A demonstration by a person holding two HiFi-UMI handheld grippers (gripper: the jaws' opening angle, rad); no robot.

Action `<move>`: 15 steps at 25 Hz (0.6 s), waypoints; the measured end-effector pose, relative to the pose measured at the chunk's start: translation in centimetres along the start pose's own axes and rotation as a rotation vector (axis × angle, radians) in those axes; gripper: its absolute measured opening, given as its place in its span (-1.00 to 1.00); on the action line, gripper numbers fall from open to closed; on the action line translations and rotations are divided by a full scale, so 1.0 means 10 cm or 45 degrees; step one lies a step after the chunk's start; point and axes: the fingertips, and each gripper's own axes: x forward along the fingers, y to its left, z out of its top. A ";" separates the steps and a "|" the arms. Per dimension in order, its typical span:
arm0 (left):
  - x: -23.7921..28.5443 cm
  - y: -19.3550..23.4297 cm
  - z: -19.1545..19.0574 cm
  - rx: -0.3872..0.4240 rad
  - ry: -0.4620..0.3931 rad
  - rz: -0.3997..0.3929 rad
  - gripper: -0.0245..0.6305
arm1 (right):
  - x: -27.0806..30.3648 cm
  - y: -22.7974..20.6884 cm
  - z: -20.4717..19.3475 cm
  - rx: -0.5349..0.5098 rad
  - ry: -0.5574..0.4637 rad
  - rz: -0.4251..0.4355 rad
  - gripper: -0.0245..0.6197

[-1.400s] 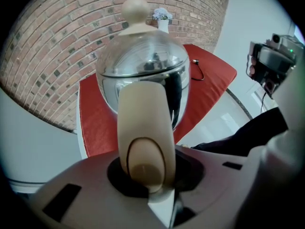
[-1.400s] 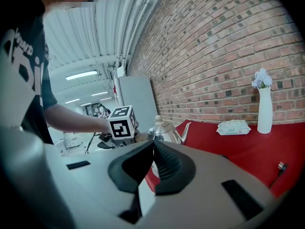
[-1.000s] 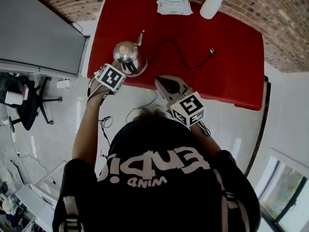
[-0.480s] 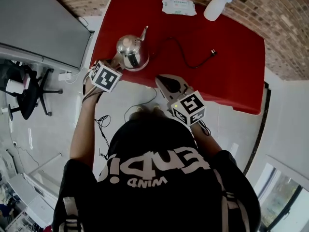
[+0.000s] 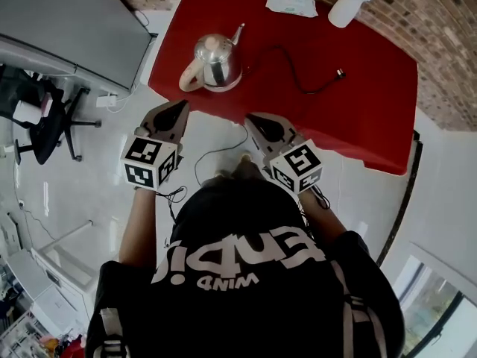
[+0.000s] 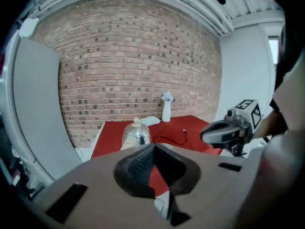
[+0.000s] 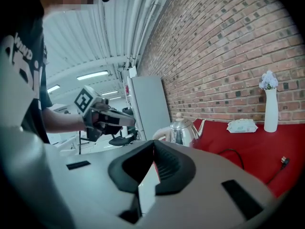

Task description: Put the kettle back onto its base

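Resting on the table (image 5: 358, 88), kettle (image 5: 216, 60) untouched; left gripper (image 5: 180, 107) just closed, empty; right gripper (image 5: 252, 118) closed, empty.

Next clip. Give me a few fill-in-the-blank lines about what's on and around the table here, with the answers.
The kettle stands on a ____ table.
The wall behind that table is built of ____.
The white vase holds ____.
The black cord runs from the kettle to a loose ____.
Missing words: red; brick; flowers; plug.
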 end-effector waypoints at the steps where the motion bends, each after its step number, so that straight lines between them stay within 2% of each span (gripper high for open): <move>1: -0.12 -0.09 -0.06 -0.030 -0.031 -0.028 -0.90 | -0.01 0.07 0.00 -0.002 -0.002 -0.004 -0.86; 4: -0.41 -0.26 -0.24 -0.119 -0.074 -0.098 -0.90 | -0.03 0.31 -0.01 -0.007 -0.008 -0.015 -0.85; 6: -0.58 -0.29 -0.26 -0.156 -0.136 -0.108 -0.90 | -0.05 0.50 -0.03 -0.015 -0.009 -0.020 -0.85; 10: -0.92 -0.40 -0.15 -0.118 -0.308 -0.138 -0.90 | -0.13 0.82 0.10 0.012 -0.069 -0.028 -0.86; 15: -1.14 -0.55 -0.22 -0.101 -0.331 -0.187 -0.90 | -0.21 1.06 0.30 -0.037 -0.140 -0.012 -0.86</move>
